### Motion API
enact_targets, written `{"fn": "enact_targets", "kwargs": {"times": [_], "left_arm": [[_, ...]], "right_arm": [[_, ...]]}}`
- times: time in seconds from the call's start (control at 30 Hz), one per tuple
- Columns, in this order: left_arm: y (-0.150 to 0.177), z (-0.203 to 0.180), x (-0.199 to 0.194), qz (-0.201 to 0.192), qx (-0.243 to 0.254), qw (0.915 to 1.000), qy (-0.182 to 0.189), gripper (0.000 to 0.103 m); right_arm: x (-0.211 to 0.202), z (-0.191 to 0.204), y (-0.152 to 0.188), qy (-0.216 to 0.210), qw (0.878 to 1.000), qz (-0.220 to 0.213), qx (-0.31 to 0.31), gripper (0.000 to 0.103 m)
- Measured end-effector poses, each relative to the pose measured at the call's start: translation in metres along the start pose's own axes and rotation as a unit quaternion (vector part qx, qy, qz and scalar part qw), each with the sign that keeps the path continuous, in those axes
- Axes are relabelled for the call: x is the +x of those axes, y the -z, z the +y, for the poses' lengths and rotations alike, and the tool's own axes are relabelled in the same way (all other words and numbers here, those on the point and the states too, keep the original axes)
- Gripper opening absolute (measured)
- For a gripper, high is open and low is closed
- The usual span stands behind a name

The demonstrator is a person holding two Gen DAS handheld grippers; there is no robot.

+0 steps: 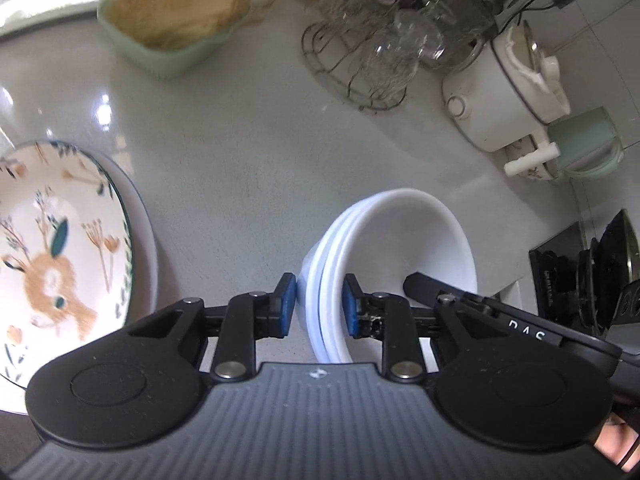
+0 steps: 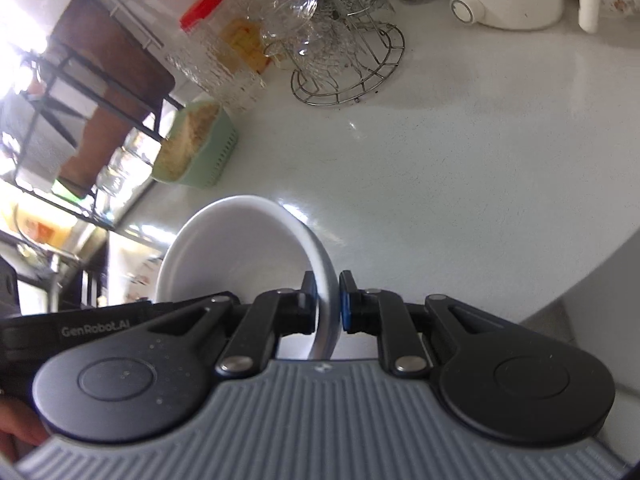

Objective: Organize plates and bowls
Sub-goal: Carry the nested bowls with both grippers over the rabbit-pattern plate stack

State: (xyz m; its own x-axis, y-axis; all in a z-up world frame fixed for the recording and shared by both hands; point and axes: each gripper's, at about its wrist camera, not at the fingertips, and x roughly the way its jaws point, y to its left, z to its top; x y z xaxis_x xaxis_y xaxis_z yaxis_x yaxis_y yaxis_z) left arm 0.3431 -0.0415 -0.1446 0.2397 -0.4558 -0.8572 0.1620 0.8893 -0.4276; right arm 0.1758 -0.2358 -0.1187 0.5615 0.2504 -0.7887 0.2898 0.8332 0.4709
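Right under our lens, the left gripper (image 1: 319, 306) has its blue pads clamped across the rims of the stack of white bowls (image 1: 384, 248), one pad outside the nested walls, the other inside the top bowl. The right gripper (image 2: 329, 304) pinches the same stack's rim from the opposite side, and its black finger shows poking into the bowl just beyond our left pads. So both grippers are closed on the bowls, and the stack hangs tilted on its side above the pale countertop (image 1: 240, 152), between the two tools.

Off to the left of the left gripper, the rabbit plate (image 1: 52, 248) lies flat on top of a plain white plate. Farther ahead stand the green basket (image 1: 172, 32) and the wire rack of glasses (image 1: 372, 64); ahead to the right sits the white cooker (image 1: 500, 96).

We judge this as the carrying step: the bowls are gathered and in transit. Next comes levelling the stack and lowering it onto bare counter beside the plates. That calls for both grips to turn together, since nested bowls can slide apart if one side lets go early.
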Motion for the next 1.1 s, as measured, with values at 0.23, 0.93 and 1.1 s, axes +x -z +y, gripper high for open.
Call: {"fn": "enact_targets", "kwargs": {"times": [0.23, 0.93, 1.1], "left_arm": [[-0.013, -0.006, -0.027, 0.0, 0.025, 0.9997, 0.002, 0.029], [0.011, 0.108, -0.086, -0.038, -0.021, 0.999, -0.015, 0.029], [0.018, 0.151, -0.092, -0.041, -0.063, 0.9971, -0.01, 0.029]], "right_arm": [[-0.017, 0.025, 0.006, 0.004, 1.0, -0.009, -0.004, 0.015], [0.02, 0.123, 0.048, -0.015, 0.997, 0.02, -0.07, 0.015], [0.046, 0.148, 0.056, -0.02, 0.995, 0.044, -0.087, 0.016]]}}
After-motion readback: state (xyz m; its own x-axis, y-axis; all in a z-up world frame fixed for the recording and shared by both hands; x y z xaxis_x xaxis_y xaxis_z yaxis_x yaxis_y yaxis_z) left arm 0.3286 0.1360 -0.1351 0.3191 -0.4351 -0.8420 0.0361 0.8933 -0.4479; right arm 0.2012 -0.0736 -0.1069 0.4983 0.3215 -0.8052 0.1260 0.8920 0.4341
